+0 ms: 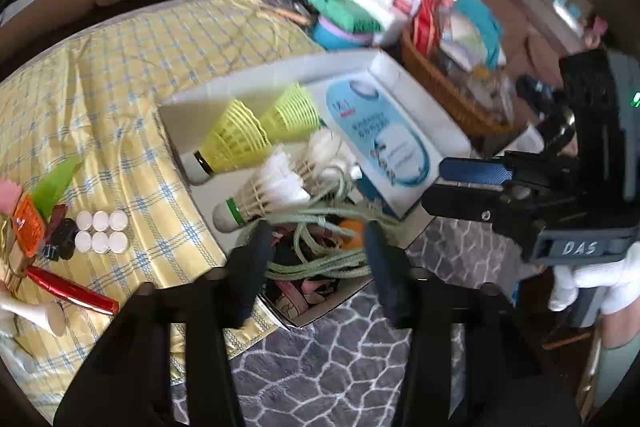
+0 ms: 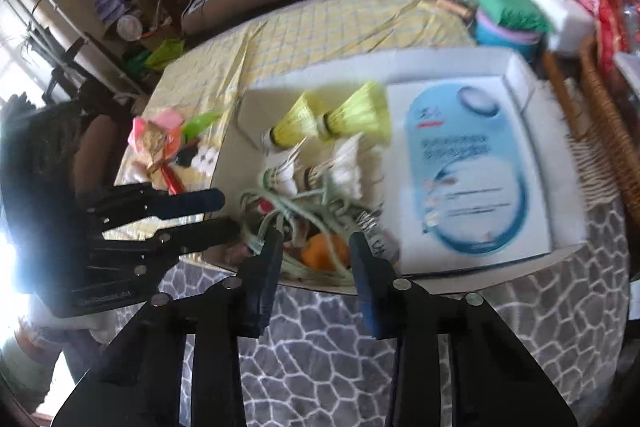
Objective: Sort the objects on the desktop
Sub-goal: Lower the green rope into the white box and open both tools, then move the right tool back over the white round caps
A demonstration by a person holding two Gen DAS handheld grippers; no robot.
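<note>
While the left gripper point(image 1: 316, 259) hangs spread and empty, the green rope point(image 1: 320, 247) lies just beyond its tips in the box point(image 1: 224, 99), 2 yellow shuttlecocks point(image 1: 236, 139) farther on. Seen from the right gripper point(image 2: 314, 259), also spread and empty, an orange ball point(image 2: 324, 253) sits between its tips.

Open white cardboard box point(image 1: 188, 109) crowded with yellow plastic shuttlecocks point(image 1: 236, 137) and tangled pale green rope point(image 1: 320, 259), far side blocked by brown wicker basket point(image 1: 440, 83), yellow checked tablecloth point(image 1: 132, 75) left largely unobstructed

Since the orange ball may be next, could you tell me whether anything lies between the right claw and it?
Yes: green rope loops across the ball in the box, just ahead of the right claw.
</note>
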